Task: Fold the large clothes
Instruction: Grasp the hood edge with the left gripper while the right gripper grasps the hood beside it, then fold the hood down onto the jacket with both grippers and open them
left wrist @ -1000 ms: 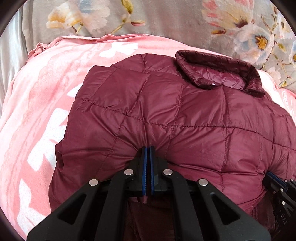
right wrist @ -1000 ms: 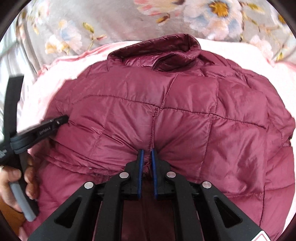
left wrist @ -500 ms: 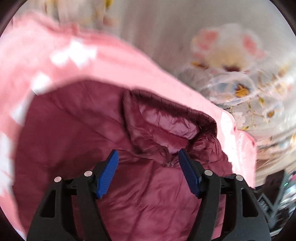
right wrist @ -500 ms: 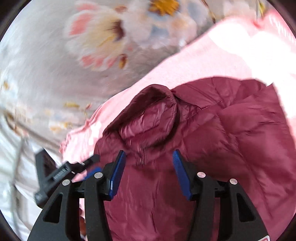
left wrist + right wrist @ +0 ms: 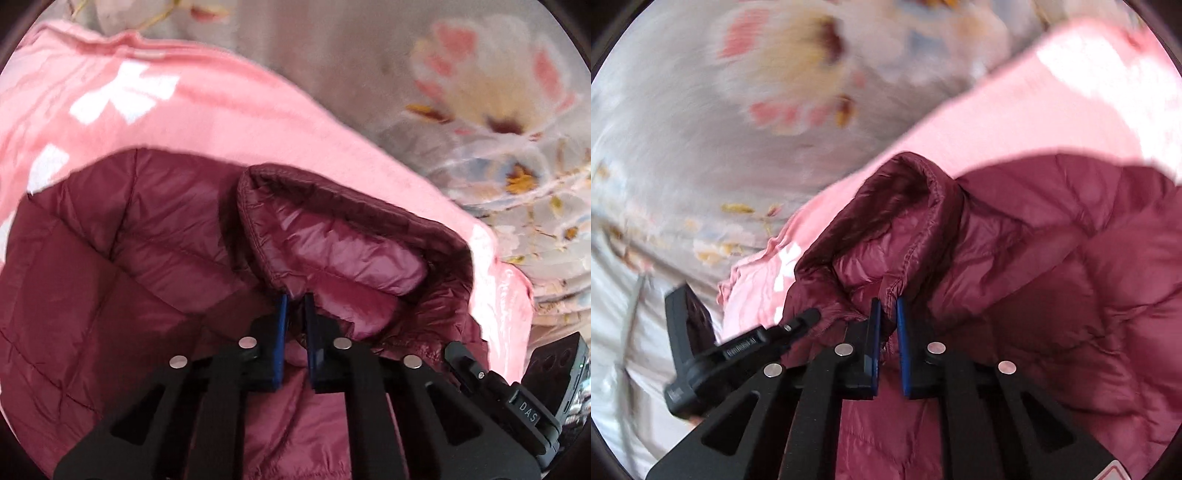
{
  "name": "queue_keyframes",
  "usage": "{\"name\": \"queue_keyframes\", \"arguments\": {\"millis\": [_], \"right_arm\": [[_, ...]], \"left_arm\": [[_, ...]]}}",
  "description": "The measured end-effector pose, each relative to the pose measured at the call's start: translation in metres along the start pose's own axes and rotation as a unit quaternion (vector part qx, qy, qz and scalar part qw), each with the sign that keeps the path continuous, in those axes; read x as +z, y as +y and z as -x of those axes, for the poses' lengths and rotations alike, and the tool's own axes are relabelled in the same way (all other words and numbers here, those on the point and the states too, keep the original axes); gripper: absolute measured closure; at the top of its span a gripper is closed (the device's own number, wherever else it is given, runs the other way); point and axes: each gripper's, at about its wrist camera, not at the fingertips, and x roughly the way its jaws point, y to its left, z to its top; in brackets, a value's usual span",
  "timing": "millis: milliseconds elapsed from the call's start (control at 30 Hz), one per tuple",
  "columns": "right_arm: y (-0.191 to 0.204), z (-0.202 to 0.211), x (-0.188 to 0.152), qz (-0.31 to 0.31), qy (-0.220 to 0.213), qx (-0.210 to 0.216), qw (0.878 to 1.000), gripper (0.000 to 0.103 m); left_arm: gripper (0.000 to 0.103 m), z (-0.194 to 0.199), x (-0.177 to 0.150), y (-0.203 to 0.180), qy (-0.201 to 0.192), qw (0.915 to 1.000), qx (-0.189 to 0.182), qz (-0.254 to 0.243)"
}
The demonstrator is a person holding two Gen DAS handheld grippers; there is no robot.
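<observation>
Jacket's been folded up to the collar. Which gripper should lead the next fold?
Neither clearly: left gripper and right gripper have both just closed on the jacket at the collar, one on each end.

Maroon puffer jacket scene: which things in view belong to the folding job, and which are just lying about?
In the job:
maroon puffer jacket
its collar
left gripper, just closed on the collar edge
right gripper, just closed on the collar edge

Lying about:
pink blanket under the jacket
floral bedding behind
</observation>
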Motion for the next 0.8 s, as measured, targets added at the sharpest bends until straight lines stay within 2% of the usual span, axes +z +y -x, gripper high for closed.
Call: {"name": "queue_keyframes", "arguments": {"millis": [33, 100, 300, 500, 800], "right_arm": [[0.002, 0.003, -0.003, 0.016, -0.005, -0.009, 1.000, 0.095], [0.001, 0.000, -0.010, 0.054, -0.004, -0.057, 0.997, 0.095], [-0.019, -0.023, -0.025, 0.071, 0.028, -0.106, 0.991, 0.095], [-0.023, -0.034, -0.031, 0.095, 0.029, -0.129, 0.987, 0.098], [-0.026, -0.040, -0.036, 0.104, 0.018, -0.126, 0.986, 0.098]], "left_arm": [[0.096, 0.010, -0.002, -0.001, -0.012, 0.9999, -0.006, -0.011], [0.096, 0.020, -0.007, -0.002, -0.030, 0.9991, -0.004, -0.031], [0.097, -0.006, -0.027, 0.015, -0.008, 0.9990, 0.025, -0.036], [0.097, -0.016, -0.036, 0.028, -0.011, 0.9991, 0.016, -0.039], [0.096, -0.018, -0.050, 0.024, -0.041, 0.9944, 0.032, -0.092]]}}
